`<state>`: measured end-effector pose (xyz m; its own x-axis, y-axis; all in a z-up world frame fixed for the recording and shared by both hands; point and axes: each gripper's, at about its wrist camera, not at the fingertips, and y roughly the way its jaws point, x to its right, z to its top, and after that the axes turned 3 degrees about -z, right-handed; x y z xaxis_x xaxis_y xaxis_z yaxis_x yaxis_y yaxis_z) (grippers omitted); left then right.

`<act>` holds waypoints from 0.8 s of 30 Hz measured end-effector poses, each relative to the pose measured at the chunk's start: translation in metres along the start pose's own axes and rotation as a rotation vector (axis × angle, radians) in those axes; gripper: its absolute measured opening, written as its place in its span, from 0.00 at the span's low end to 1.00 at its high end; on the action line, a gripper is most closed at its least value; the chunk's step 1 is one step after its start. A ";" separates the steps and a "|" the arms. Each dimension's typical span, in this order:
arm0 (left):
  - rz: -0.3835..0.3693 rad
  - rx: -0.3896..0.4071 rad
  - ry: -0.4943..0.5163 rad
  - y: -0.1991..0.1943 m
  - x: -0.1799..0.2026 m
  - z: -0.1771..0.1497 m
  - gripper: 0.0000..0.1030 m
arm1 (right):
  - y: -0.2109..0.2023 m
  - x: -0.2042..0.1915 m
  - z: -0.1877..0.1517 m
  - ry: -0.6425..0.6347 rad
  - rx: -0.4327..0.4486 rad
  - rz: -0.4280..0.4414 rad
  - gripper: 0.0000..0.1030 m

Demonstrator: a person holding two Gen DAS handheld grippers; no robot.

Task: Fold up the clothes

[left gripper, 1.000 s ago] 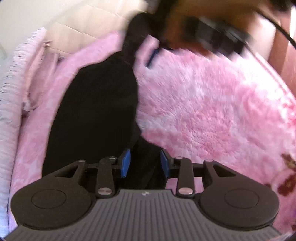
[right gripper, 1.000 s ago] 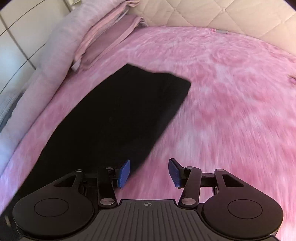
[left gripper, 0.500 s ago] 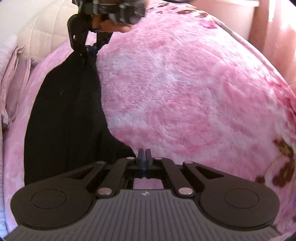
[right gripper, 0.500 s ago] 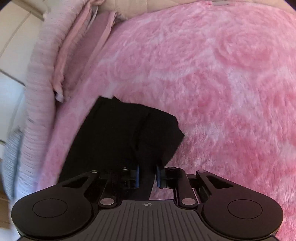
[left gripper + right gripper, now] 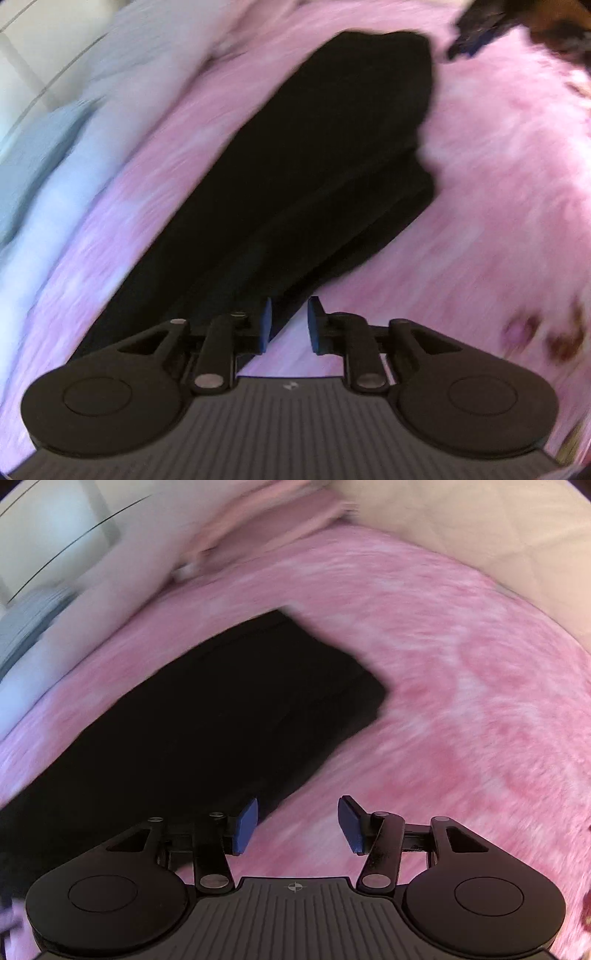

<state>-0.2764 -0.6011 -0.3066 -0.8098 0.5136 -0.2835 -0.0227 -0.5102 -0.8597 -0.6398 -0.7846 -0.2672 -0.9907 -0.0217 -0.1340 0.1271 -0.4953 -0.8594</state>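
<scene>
Both of my grippers are letting go now, and nothing is between their pads. On my left gripper [image 5: 289, 325] the jaws are opening and stand only a little apart; the edge of the black garment [image 5: 295, 177] passes just above the left pad, but the pads do not press it. On my right gripper [image 5: 297, 825] the jaws are also opening, already about halfway wide, and between them I see only the pink blanket [image 5: 461, 701]. In the left view the garment lies flat on the blanket as a long strip, running from the fingers up toward 1 o'clock, with a second layer showing along its right edge, so I judge one lengthwise fold is laid down. In the right view it lies from 8 o'clock toward the middle, its far corner squared. At 1 o'clock in the left view, blurred, is the other gripper [image 5: 476, 33]. I think the next step is a crosswise fold.
</scene>
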 end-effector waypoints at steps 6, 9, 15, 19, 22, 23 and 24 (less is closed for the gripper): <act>0.152 -0.093 0.028 -0.029 -0.058 -0.093 0.27 | -0.024 -0.123 -0.051 -0.264 -0.035 0.166 0.51; 0.198 -0.123 0.092 -0.031 -0.090 -0.143 0.30 | -0.026 -0.192 -0.076 -0.364 -0.018 0.236 0.51; 0.204 -0.099 0.193 -0.018 -0.180 -0.244 0.31 | -0.022 -0.327 -0.125 -0.519 0.061 0.249 0.51; 0.155 -0.033 0.197 -0.012 -0.248 -0.280 0.32 | -0.010 -0.411 -0.160 -0.590 0.074 0.179 0.51; 0.141 0.021 0.180 -0.004 -0.309 -0.287 0.34 | 0.005 -0.466 -0.187 -0.645 0.056 0.127 0.51; 0.134 0.034 0.170 0.001 -0.330 -0.288 0.34 | 0.008 -0.485 -0.196 -0.677 0.059 0.126 0.51; 0.127 0.039 0.163 0.008 -0.347 -0.285 0.34 | 0.011 -0.506 -0.205 -0.721 0.068 0.125 0.51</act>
<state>0.1715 -0.5870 -0.3364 -0.7021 0.5465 -0.4565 0.0484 -0.6029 -0.7963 -0.1274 -0.6005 -0.3099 -0.7573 -0.6358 0.1494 0.2610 -0.5043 -0.8232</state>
